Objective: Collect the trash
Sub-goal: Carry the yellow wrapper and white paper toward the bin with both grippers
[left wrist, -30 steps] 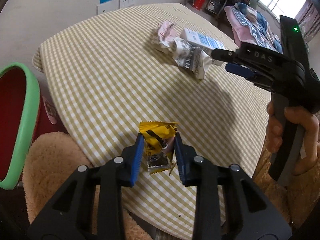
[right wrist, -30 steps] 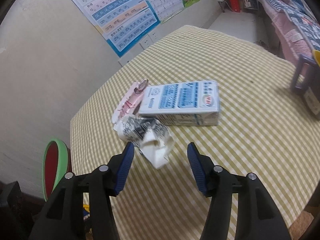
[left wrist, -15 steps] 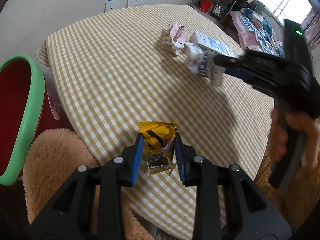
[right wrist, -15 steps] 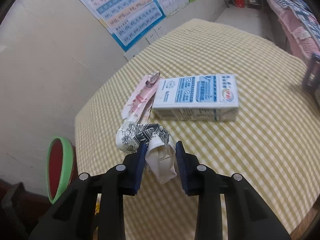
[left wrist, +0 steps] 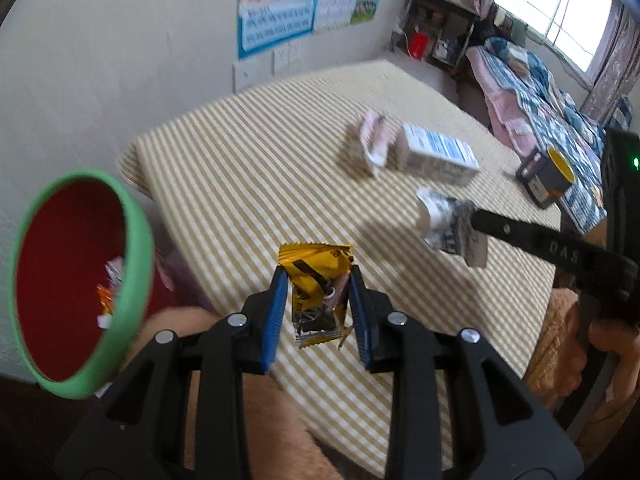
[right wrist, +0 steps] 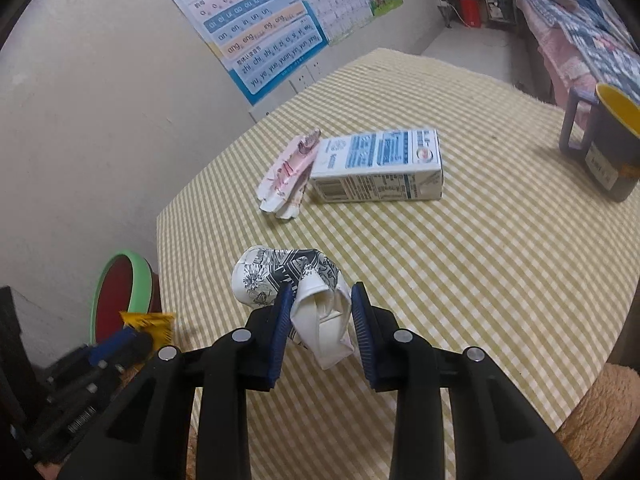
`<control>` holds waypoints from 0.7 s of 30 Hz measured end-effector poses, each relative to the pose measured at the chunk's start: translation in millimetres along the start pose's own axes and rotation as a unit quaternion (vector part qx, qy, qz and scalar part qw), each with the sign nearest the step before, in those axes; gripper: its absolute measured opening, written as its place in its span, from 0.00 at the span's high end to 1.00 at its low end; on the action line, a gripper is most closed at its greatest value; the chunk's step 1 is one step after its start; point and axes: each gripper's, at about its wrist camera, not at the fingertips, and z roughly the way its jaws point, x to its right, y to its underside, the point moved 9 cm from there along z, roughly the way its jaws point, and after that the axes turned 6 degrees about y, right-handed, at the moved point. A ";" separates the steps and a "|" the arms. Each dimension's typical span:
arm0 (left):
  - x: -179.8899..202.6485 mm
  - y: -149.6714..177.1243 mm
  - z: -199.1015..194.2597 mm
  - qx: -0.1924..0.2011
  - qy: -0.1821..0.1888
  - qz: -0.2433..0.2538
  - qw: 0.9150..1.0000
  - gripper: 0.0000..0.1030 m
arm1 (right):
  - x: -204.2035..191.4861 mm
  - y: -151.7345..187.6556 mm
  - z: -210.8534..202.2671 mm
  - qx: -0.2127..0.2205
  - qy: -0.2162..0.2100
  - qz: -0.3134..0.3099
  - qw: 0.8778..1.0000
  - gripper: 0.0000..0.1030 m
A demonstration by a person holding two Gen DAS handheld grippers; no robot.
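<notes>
**Both grippers loaded with trash, bin off the tabletop's edge**

Left wrist view: the left gripper (left wrist: 319, 312) has its jaws drawn in on a yellow snack wrapper (left wrist: 316, 280), which is pinched at its lower half while the upper half stands free above the blue pads. It hangs over the near edge of the checked tabletop (left wrist: 248, 168). To the left, below the tabletop's level, sits a red bin with a green rim (left wrist: 136, 240), with a few scraps inside. Farther right, the right gripper (left wrist: 476, 224) carries a crumpled paper cup (left wrist: 444, 220) in the air. The view is motion-blurred, so how much of the cup lies inside those jaws is hard to judge here.

Right wrist view: the jaws are nearly closed on the cup's white crushed end (right wrist: 324, 320), and the printed end sticks out to the left. Still on the tabletop lie a pink wrapper (right wrist: 286, 176) touching a milk carton (right wrist: 380, 166); a dark mug with a yellow inside (right wrist: 604, 148) stands well apart at the right.

Risks, as I judge them: the bin's mouth is tilted away and narrow from this side, so a release made too early would drop either piece on the floor or a fuzzy seat (left wrist: 256, 420). Both arms heading for one bin could collide. The foil wrapper is slippery and could slide out. The mug may be no trash at all.
</notes>
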 end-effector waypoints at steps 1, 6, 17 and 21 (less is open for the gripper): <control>-4.1 -2.9 -3.2 0.005 -0.004 -0.003 1.000 0.71 | -2.1 -0.6 -1.6 0.004 0.002 -0.004 1.000 0.71; -16.3 -3.4 -10.8 0.013 -0.012 -0.019 1.000 0.71 | -15.2 1.0 -3.7 0.004 -0.003 -0.018 1.000 0.71; -39.7 -7.1 -22.2 0.031 -0.023 -0.042 0.998 0.71 | -47.9 10.7 -3.5 -0.002 -0.005 -0.058 0.998 0.71; -51.0 -9.3 -27.9 0.040 -0.031 -0.051 0.997 0.71 | -60.1 14.1 -5.7 -0.004 -0.011 -0.072 0.997 0.71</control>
